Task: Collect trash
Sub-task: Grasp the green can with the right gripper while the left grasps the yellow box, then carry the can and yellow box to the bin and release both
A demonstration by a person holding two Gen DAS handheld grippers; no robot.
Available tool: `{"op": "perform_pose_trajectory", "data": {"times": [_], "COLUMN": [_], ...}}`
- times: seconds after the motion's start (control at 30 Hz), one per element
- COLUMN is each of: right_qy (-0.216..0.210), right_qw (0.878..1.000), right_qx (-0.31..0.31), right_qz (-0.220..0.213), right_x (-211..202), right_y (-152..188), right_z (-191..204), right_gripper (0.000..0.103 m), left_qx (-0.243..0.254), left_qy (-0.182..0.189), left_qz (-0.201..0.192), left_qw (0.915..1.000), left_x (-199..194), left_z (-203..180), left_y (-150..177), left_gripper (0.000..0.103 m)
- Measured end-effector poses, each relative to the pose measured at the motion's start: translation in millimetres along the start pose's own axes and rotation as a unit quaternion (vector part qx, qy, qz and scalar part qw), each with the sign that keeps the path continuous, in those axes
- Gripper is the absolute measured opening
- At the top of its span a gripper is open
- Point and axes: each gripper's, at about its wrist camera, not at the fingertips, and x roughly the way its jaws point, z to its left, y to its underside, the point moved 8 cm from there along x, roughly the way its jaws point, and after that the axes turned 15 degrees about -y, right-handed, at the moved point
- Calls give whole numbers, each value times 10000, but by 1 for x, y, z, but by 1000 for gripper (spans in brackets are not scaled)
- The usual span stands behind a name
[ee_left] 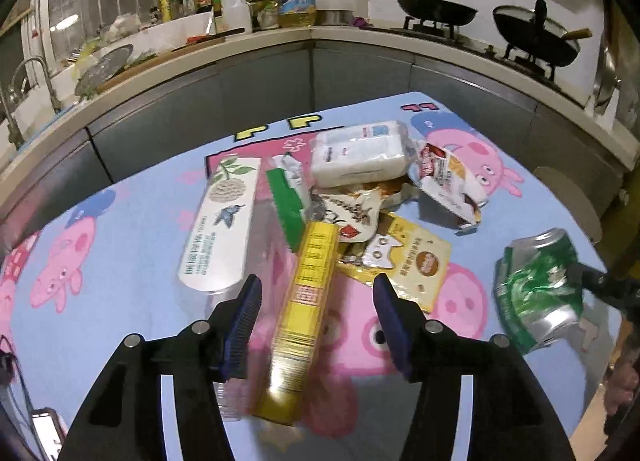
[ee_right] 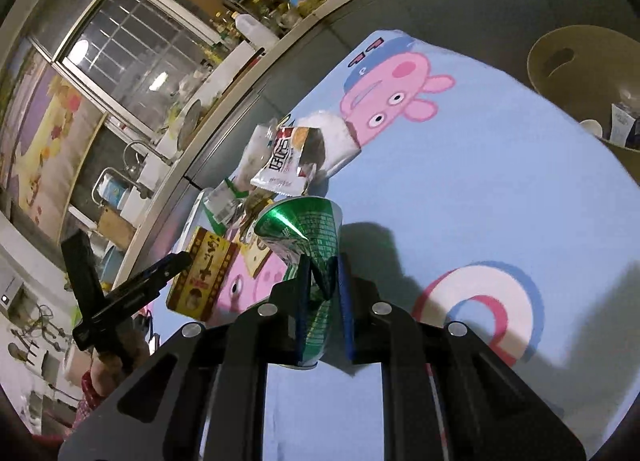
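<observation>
Trash lies heaped on a blue cartoon tablecloth (ee_left: 132, 197). A long yellow box (ee_left: 304, 301) sits lengthwise between the fingers of my left gripper (ee_left: 317, 281), which is open, both blue pads standing clear of it. My right gripper (ee_right: 323, 261) is shut on a crushed green can (ee_right: 308, 229), held above the cloth. The same can (ee_left: 536, 289) shows at the right of the left wrist view. The heap holds a white oblong pack (ee_left: 218, 229), a tissue pack (ee_left: 360, 157), a torn snack wrapper (ee_left: 444, 181) and a yellow pouch (ee_left: 412, 261).
A beige bin (ee_right: 560, 61) with some rubbish inside stands past the table's far right corner. A kitchen counter (ee_left: 240, 49) with bottles, a sink and two woks runs behind the table. The yellow box (ee_right: 200, 273) and the left gripper (ee_right: 160, 273) appear left of the can.
</observation>
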Motion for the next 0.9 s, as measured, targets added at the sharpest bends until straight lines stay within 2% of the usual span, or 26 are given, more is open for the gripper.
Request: {"op": "perform_pose_trajectory", "data": {"times": [0.13, 0.23, 0.33, 0.37, 0.43, 0.47, 0.53, 0.6, 0.67, 0.7, 0.73, 0.83, 0.9], "right_qy": [-5, -55, -85, -102, -165, -252, -343, -365, -439, -507, -587, -690, -632], "right_qw": [10000, 9999, 9997, 9995, 9989, 9982, 9973, 9968, 9965, 9957, 9950, 9953, 9973], "right_qx": [10, 78, 163, 207, 340, 422, 462, 404, 316, 306, 316, 268, 158], "right_qz": [32, 64, 162, 212, 282, 350, 446, 579, 632, 708, 749, 619, 330], "right_x": [1, 4, 8, 9, 11, 13, 15, 20, 24, 27, 29, 23, 6], "right_y": [1, 4, 6, 8, 12, 14, 19, 24, 25, 27, 28, 24, 11], "right_z": [-2, -4, -8, -10, -11, -12, -11, -10, -6, -4, -4, 1, 0], "right_gripper": [13, 13, 13, 14, 17, 20, 37, 46, 43, 24, 18, 15, 13], "left_qx": [-10, 111, 170, 173, 155, 139, 24, -56, -171, -176, -147, -77, -54], "left_qy": [67, 46, 80, 94, 91, 115, 395, 572, 1028, 1157, 1312, 1670, 1797], "left_qz": [40, 129, 325, 399, 503, 523, 558, 516, 639, 677, 713, 795, 812], "left_qw": [10000, 9998, 9993, 9990, 9986, 9985, 9977, 9970, 9925, 9908, 9887, 9827, 9803], "left_x": [-1, 4, 14, 17, 21, 19, 11, 2, -8, -10, -14, -23, -25], "left_z": [1, -3, -8, -9, -11, -11, -16, -22, -39, -46, -57, -83, -95], "left_y": [0, 5, 12, 14, 19, 20, 21, 20, 22, 23, 24, 21, 16], "left_gripper": [58, 53, 43, 31, 26, 24, 22, 22, 22, 22, 22, 22, 22]}}
